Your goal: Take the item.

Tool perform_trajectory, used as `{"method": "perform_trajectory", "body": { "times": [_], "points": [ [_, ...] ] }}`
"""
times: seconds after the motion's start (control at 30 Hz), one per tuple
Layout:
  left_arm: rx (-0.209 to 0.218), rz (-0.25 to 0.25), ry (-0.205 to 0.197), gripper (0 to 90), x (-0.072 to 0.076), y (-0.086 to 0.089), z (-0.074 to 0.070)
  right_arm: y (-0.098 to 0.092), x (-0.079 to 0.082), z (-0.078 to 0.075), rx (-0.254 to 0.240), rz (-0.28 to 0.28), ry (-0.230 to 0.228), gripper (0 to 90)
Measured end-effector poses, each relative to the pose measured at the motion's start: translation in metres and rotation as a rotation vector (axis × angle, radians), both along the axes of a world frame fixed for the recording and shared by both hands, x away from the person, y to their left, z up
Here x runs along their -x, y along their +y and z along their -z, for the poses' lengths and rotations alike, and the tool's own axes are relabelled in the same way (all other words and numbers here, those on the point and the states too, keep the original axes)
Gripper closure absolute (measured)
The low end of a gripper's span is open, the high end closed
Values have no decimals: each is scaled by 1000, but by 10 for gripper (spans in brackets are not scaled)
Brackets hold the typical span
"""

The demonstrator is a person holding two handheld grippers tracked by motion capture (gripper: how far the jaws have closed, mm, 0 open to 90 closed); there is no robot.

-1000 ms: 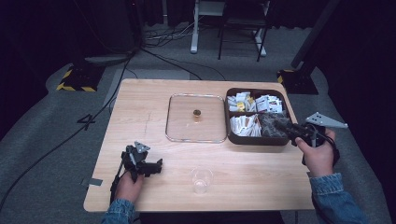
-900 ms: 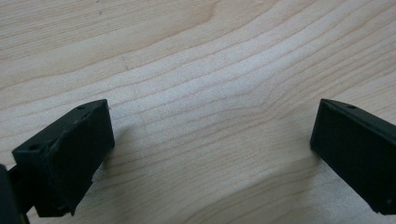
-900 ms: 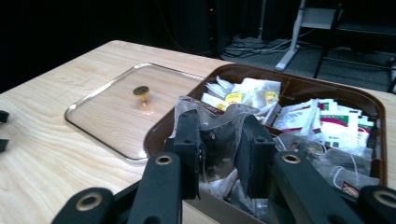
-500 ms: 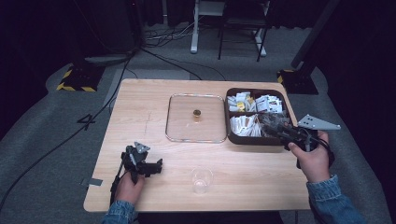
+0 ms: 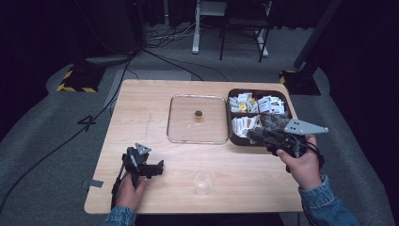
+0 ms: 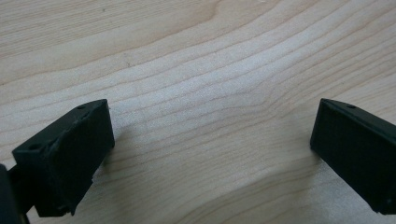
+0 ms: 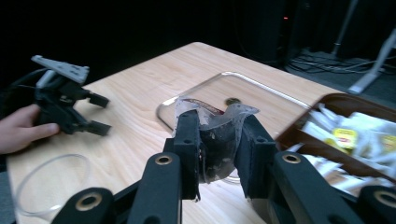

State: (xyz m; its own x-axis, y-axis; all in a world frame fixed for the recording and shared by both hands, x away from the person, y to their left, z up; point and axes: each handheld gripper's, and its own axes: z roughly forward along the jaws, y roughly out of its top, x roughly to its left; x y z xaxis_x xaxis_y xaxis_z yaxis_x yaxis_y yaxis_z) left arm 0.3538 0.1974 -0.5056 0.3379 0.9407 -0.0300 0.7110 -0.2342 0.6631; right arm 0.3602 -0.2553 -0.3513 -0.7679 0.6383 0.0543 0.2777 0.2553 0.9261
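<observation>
My right gripper (image 7: pixel 217 140) is shut on a clear plastic packet (image 7: pixel 215 126) with dark contents, squeezed between both jaws. In the high view that gripper (image 5: pixel 256 135) hangs over the front edge of the brown compartment box (image 5: pixel 282 94), which holds several white and yellow sachets (image 5: pixel 263 104). My left gripper (image 5: pixel 157 168) rests on the table at the front left, jaws wide apart over bare wood (image 6: pixel 210 116). A clear plastic cup (image 5: pixel 203 181) stands near the front edge between the hands. A clear lid tray (image 5: pixel 179 136) with a small gold piece (image 5: pixel 198 114) lies mid-table.
The wooden table (image 5: pixel 141 108) has free room at its left and along the front. Cables, a chair base and a yellow-black striped block (image 5: pixel 75 80) lie on the grey floor behind.
My right hand has carried the packet leftward, from the box's right side toward the box's front left corner. The left hand has stayed put.
</observation>
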Motion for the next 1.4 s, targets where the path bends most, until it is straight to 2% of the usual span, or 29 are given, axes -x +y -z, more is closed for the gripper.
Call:
{"method": "perform_trajectory", "body": {
  "times": [0.07, 0.23, 0.6, 0.7, 0.8, 1.1, 1.4],
  "points": [
    [0, 0, 0, 0, 0, 0, 0, 2, 1, 0, -6, -6, 2, 726],
    [-2, 0, -1, 0, 0, 0, 0, 22, 10, 2, -39, -66, 2, 726],
    [-4, 10, 2, 0, -1, -1, 0, 52, 26, 3, -45, -159, 6, 725],
    [-6, 16, 2, 0, -1, 0, 0, 56, 29, 3, -57, -172, 2, 725],
    [-6, 16, 2, 0, -1, 0, 0, 62, 36, 5, -94, -198, 5, 725],
    [-4, 14, 3, 0, -1, 0, 0, 81, 46, 14, -74, -251, 23, 724],
    [-7, 15, 2, 0, -2, 0, 0, 99, 51, 24, -83, -308, 27, 721]
  ]
}}
